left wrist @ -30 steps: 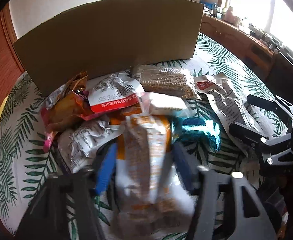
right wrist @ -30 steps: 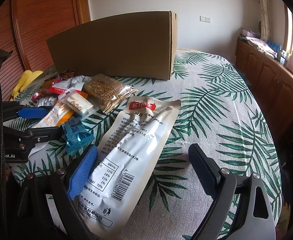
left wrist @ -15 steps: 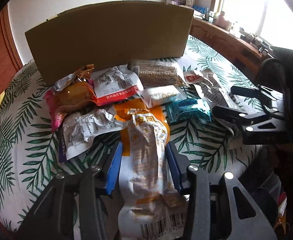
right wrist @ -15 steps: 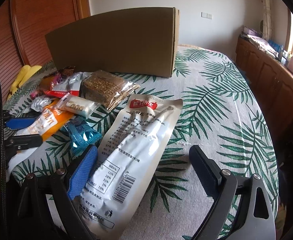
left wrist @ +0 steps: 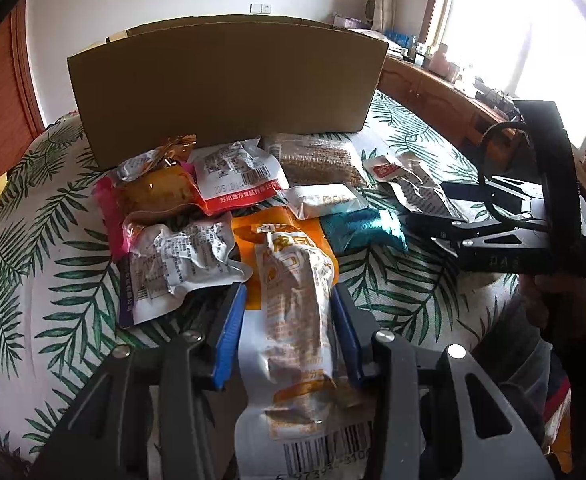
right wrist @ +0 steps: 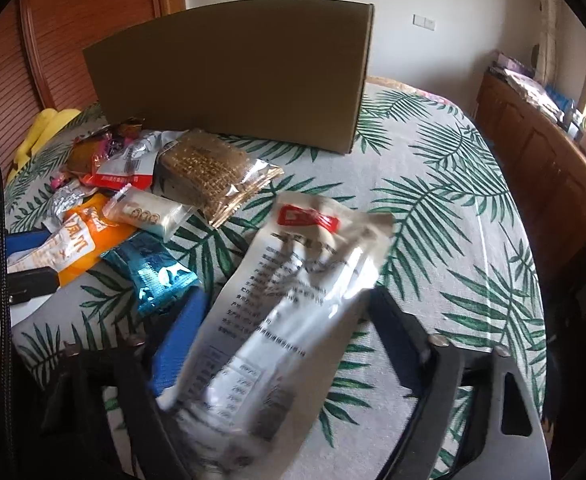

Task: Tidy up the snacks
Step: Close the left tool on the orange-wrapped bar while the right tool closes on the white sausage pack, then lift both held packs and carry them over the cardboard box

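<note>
Picking up two packets at once seems to be the step in hand. The left gripper (left wrist: 289, 328) has its blue pads pinching the long orange-and-white plastic snack packet (left wrist: 293, 308), which runs between the jaws and out ahead of them. The right gripper (right wrist: 285, 344) is closing its jaws around the long white foil pouch with a red label (right wrist: 293, 304); the pouch lies between the pads and looks blurred, and I cannot tell if both pads already press on it.

The surface under the things is a soft cloth with green palm leaves (right wrist: 433, 208), perhaps a bed more than a desk. Ahead of both grippers stands the tall brown cardboard box (left wrist: 229, 80), with plain matte walls. Between it and the grippers lies the loose heap: a shiny teal foil packet (left wrist: 363, 228), a clear bag of brown cereal bars (left wrist: 317, 158), a small white wrapped cake (left wrist: 325, 200) and a crinkled silver pouch (left wrist: 177, 256) just left of the left gripper.

The next move, I judge, calls for a firm grip, then a lift over the box wall. These films are smooth and limp, so a packet may slip or sag.
</note>
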Demonstrator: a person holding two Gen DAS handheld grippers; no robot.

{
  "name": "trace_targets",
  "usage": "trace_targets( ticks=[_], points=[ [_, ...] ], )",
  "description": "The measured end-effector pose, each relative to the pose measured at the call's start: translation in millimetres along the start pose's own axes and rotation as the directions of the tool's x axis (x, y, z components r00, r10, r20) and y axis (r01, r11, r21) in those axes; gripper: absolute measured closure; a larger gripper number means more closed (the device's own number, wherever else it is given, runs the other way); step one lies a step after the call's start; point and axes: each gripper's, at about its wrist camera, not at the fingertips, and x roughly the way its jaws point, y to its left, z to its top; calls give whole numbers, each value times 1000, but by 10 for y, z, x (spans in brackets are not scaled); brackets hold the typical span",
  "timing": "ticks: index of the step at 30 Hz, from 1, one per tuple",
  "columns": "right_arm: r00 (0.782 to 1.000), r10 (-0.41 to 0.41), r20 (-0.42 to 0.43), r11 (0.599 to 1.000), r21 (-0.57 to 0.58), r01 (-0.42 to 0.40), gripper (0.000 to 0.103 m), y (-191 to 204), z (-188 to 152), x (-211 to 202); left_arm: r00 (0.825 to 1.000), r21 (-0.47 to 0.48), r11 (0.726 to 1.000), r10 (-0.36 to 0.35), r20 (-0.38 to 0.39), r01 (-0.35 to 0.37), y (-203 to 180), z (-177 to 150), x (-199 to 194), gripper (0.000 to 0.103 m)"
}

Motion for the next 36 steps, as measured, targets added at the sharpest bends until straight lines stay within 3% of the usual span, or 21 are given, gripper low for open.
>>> trace_targets(
  ticks=[3, 11, 24, 36],
  points=[
    [1000, 14, -7, 1000, 0, -14, 35, -70, -15, -40, 1000, -9, 1000, -19, 9, 19, 13, -13, -34, 62],
    [1000, 9, 15, 1000, 25, -9, 48, -138, -93, -128, 998, -12, 999, -47, 35, 48, -13, -67, -143, 62],
    [999, -1, 50, 999, 55, -2, 48, -182, -203, -234, 994, -19, 997, -70, 81, 72, -25, -118, -433, 62],
    [992, 23, 124, 998, 53, -30, 47, -187, -120, -428, 984, -24, 997, -70, 165, 75, 115, 175, -651, 62]
  ],
)
